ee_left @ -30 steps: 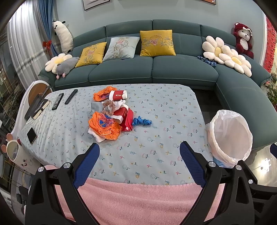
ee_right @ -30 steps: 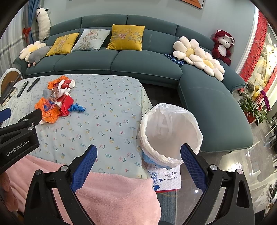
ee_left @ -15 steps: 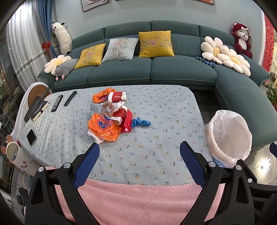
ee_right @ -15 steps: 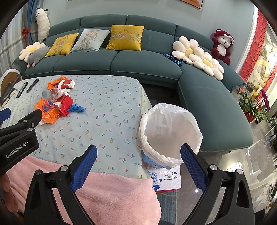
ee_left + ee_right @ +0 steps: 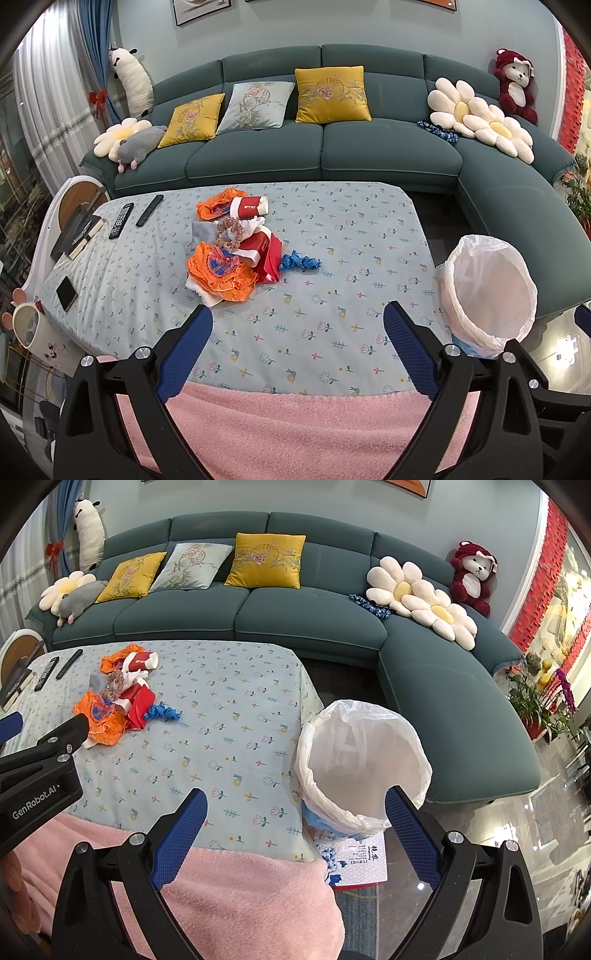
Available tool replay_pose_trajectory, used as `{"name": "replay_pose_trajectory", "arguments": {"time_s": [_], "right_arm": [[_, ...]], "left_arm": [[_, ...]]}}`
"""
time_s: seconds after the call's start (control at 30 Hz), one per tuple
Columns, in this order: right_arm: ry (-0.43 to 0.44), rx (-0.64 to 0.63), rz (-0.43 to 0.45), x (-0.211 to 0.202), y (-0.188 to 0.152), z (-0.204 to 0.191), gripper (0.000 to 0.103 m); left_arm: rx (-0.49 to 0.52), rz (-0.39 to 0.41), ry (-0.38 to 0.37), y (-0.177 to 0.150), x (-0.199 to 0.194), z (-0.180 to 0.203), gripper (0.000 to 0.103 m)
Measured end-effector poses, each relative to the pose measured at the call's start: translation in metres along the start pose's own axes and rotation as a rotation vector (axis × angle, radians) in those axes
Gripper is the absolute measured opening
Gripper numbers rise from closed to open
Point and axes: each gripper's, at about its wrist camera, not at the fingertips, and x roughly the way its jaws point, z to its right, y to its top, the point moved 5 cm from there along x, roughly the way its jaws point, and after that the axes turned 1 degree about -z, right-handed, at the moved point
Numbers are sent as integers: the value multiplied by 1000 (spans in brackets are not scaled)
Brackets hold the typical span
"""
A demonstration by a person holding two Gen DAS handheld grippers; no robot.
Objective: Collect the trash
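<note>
Over on the left edge of the table [image 5: 155, 280], with its flowered blue cloth, a dark phone [image 5: 67, 293] lies flat, and farther back two remote controls [image 5: 135, 216] rest side by side. Toward the middle sits the trash pile [image 5: 236, 247]: crumpled orange wrappers [image 5: 218, 271], a red-and-white paper cup [image 5: 249, 206] tipped on its side, red packaging [image 5: 267, 253] and a scrunched blue glove [image 5: 299, 261] just beside it. The left gripper [image 5: 297, 328] hangs above the near edge of the table, over a pink blanket [image 5: 295, 432], its jaws spread wide with nothing between them, well short of the pile. To the right, the right gripper [image 5: 295, 810] is likewise spread wide and empty, held near the table's corner. Just beyond it, beside that corner, stands the bin [image 5: 364, 764] lined with a white bag, its mouth open. A teal sofa [image 5: 332, 155] runs behind everything.
</note>
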Motion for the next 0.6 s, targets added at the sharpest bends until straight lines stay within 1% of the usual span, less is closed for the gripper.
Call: {"name": "replay_pose_trajectory", "arguments": {"time_s": [0.33, 0.43, 0.6], "right_arm": [[-1, 4, 0, 0, 1, 1, 93], [-2, 3, 0, 0, 1, 1, 93], [-3, 3, -1, 0, 0, 2, 93]], "left_arm": [[2, 2, -3, 0, -1, 3, 89], [11, 17, 1, 0, -3, 4, 89], [14, 19, -8, -1, -3, 5, 89]]}}
